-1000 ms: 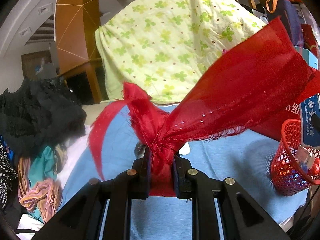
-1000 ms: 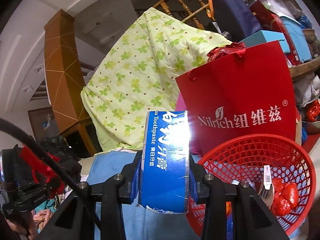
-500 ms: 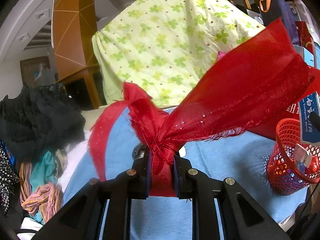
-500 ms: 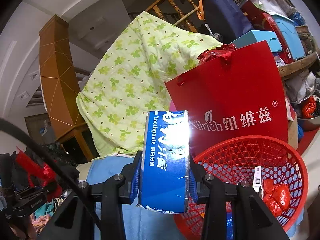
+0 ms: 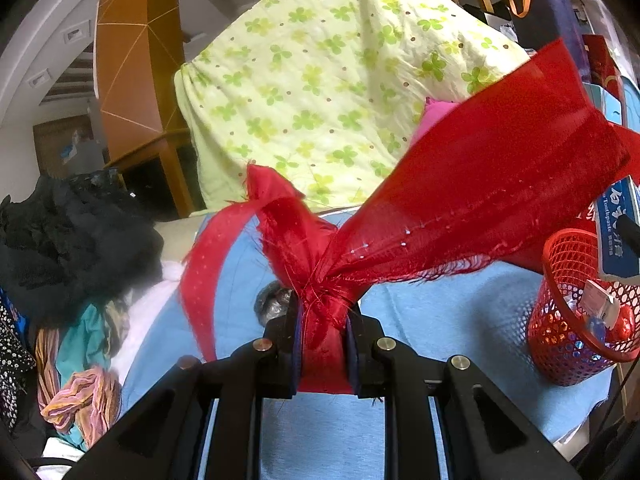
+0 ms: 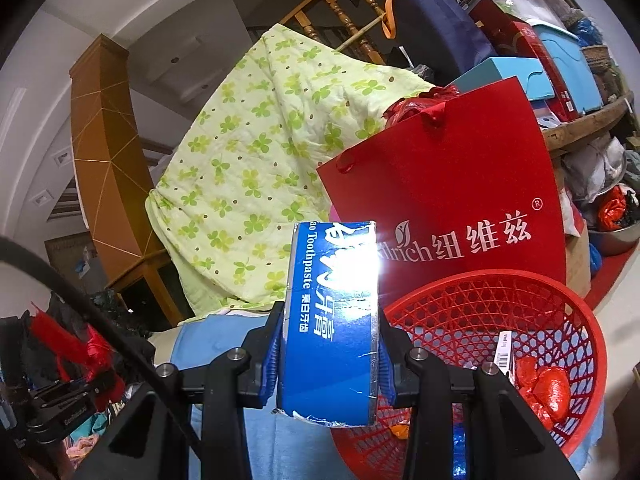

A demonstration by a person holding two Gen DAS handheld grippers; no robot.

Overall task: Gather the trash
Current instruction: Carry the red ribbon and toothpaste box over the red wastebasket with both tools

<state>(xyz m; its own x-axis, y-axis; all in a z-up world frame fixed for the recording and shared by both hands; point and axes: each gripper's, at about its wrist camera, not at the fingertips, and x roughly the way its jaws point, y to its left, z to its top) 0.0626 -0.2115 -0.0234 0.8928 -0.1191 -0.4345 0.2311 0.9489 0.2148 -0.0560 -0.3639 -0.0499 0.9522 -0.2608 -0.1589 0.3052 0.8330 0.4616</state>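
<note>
My left gripper is shut on a crumpled red ribbon, held above the blue-covered table. The ribbon fans out up and to the right. My right gripper is shut on a blue toothpaste box, held upright just left of the red mesh basket. The basket holds red wrappers and a white tag. In the left wrist view the basket stands at the right with the toothpaste box above it. A small dark wrapper lies on the table behind the left fingers.
A red paper gift bag stands behind the basket. A green clover quilt is draped at the back. Piles of dark and coloured clothes lie left of the table. Boxes and bags are stacked at the far right.
The right gripper with the toothpaste box has tilted and shifted slightly, so the basket and red bag sit further right. The left gripper keeps its hold on the ribbon and drifts a little.
</note>
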